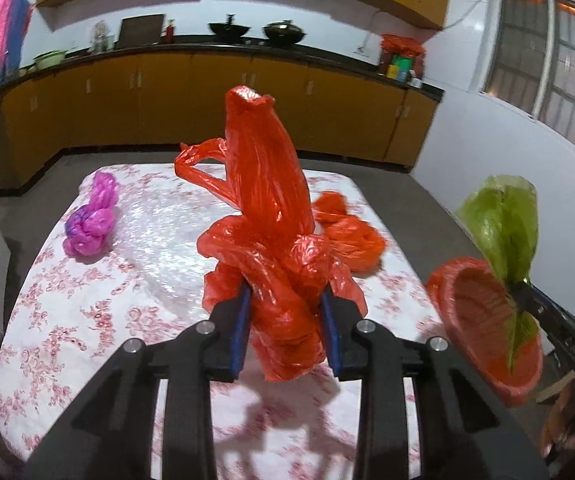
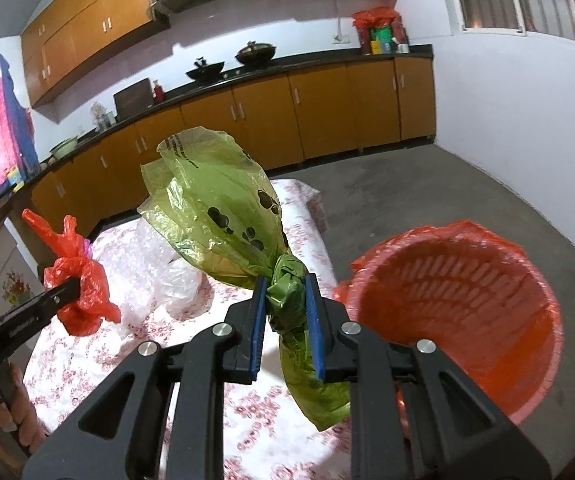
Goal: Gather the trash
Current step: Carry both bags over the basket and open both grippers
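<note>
With a red bag [image 1: 271, 216] clamped in the left gripper [image 1: 287, 332] and a green bag [image 2: 223, 220] in the right gripper [image 2: 286, 320], each is best released over the red basket [image 2: 463, 304].

Two red bags [image 1: 271, 208], one green bag [image 2: 223, 216], one pink bag [image 1: 91, 220], one bin [image 2: 467, 312].

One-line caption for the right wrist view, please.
Right gripper jaws clamp a knotted green bag beside the red-lined bin; left gripper holds a red bag.
</note>
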Motion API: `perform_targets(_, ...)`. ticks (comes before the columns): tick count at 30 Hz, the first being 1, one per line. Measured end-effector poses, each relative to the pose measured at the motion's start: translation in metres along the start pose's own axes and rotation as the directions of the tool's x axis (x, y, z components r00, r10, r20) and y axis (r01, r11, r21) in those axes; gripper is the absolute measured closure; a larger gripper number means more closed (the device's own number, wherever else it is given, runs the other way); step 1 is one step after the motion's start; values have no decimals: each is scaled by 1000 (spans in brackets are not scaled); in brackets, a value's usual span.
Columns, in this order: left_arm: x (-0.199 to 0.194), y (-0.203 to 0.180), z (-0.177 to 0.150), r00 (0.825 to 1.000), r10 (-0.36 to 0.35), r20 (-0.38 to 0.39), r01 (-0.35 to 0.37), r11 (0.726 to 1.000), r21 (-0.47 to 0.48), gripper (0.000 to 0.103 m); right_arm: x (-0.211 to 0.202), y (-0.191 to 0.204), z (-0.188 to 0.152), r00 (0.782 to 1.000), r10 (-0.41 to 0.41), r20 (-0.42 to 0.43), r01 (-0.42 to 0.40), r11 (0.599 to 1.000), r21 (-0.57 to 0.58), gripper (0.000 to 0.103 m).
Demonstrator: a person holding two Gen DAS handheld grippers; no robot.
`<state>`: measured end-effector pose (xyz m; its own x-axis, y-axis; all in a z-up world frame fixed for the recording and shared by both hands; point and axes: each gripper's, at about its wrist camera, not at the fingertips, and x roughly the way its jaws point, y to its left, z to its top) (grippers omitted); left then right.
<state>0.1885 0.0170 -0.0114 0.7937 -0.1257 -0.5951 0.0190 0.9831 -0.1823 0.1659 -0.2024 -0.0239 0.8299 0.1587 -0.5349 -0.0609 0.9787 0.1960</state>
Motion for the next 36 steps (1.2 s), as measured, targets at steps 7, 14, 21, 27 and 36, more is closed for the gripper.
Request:
perform_targets(7, -17, -39, -4, 996, -92, 9, 91, 993, 72, 71, -25, -23, -1, 998, -59, 38, 58, 998, 29, 83)
perform_targets(14, -23, -77, -9, 983, -181, 1, 179, 972, 155, 71, -40, -53, -3, 991, -123, 55, 119, 990, 81, 83)
perform_targets(21, -18, -108, -16, 969, -247, -23, 246, 945, 217, 71, -49, -75, -6, 982, -180, 65, 170, 976, 134, 83)
perform_targets(27, -8, -129, -19, 956, -291, -43, 292, 924, 248, 71, -53, -97, -6, 975, -214, 66, 200, 964, 174, 83)
perform_targets(36, 13, -158, -22, 932, -352, -82, 361, 897, 254, 71, -50, -116, -7, 970, -236, 56, 220, 952, 213, 83)
